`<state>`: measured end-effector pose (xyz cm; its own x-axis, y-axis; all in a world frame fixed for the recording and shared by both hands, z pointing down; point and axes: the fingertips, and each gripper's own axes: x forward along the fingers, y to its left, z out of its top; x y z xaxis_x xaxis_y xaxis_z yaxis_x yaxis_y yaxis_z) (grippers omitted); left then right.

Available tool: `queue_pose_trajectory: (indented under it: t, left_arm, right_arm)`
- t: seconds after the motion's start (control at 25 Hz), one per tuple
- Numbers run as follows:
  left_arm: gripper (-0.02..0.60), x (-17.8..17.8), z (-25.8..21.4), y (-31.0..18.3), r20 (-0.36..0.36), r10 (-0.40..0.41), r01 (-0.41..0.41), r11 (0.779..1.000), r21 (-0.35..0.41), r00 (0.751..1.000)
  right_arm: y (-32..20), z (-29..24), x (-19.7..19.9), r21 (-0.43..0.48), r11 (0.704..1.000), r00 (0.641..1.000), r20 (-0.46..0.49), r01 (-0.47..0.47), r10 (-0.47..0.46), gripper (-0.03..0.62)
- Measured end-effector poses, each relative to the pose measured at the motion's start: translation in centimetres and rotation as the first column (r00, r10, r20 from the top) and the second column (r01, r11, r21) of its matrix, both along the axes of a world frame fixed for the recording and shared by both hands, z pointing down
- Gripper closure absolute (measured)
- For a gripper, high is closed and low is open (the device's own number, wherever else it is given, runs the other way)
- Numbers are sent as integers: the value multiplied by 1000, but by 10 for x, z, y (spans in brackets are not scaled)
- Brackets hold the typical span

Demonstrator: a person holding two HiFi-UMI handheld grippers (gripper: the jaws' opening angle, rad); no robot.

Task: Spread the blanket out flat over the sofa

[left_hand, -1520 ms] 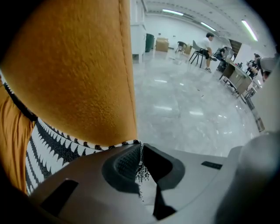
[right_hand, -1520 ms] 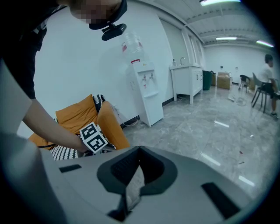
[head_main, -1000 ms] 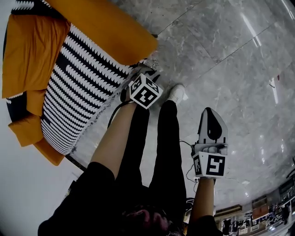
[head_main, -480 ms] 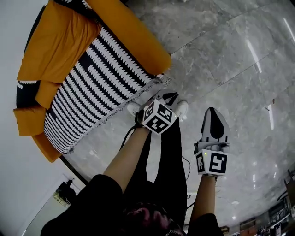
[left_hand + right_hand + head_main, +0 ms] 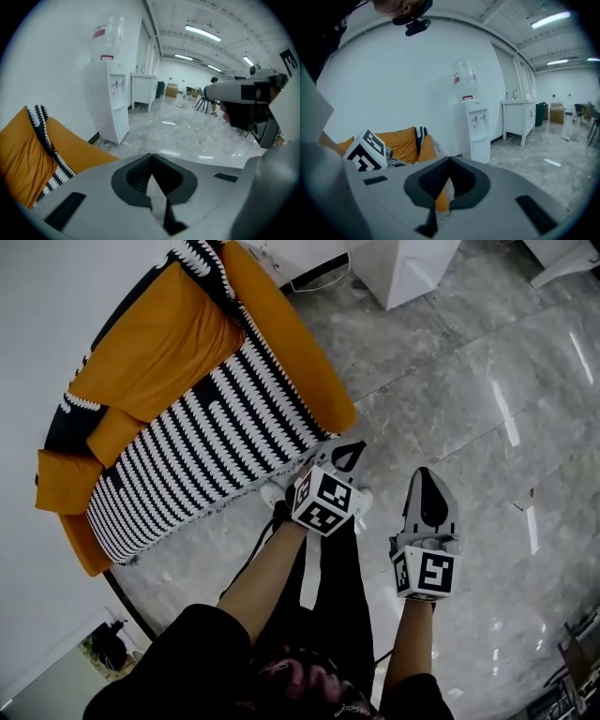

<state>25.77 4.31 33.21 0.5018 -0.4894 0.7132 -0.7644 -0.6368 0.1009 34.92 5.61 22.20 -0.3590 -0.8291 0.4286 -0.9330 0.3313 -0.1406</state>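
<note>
Tongs shut and empty, left tongs [image 5: 345, 454] just closed, right tongs [image 5: 426, 478] likewise shut, both off the orange sofa's [image 5: 155, 357] front edge; striped blanket [image 5: 206, 451] covers its seat, so probably re-grip the hem only where wrinkled, pulling evenly.

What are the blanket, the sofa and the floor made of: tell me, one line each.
Blanket: likely knitted or woven cloth, matte; black-and-white rows, fringed edge.
Sofa: orange upholstery, smooth and matte; fabric or faux leather, unclear.
Floor: polished grey stone or stone-look tile; veining, joint lines, lamp reflections.
</note>
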Motion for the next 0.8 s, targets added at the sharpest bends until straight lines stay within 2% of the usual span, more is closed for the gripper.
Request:
queue_pose_trajectory:
  t: [0.12,0.28,0.48,0.8]
  left_arm:
    - [571,-13,-40,-12,-14,-39,40,996,81,999]
    - [571,-34,-90,-16,-20,-87,89,985,145,996]
    - [571,-49,-150,-41,-29,-133,136,956,260,991]
    - [571,-55,-213,-35,-41,-172,176,928,328,984]
  right_arm:
    - [-8,-26,-6,45,999,1000,-9,-1,2,574]
    - [-9,-60,-12,69,998,1000,-3,-8,8,574]
    - [-30,-99,-17,144,990,1000,2,2,-2,574]
    - [-31,-150,-23,190,982,1000,0,13,-13,574]
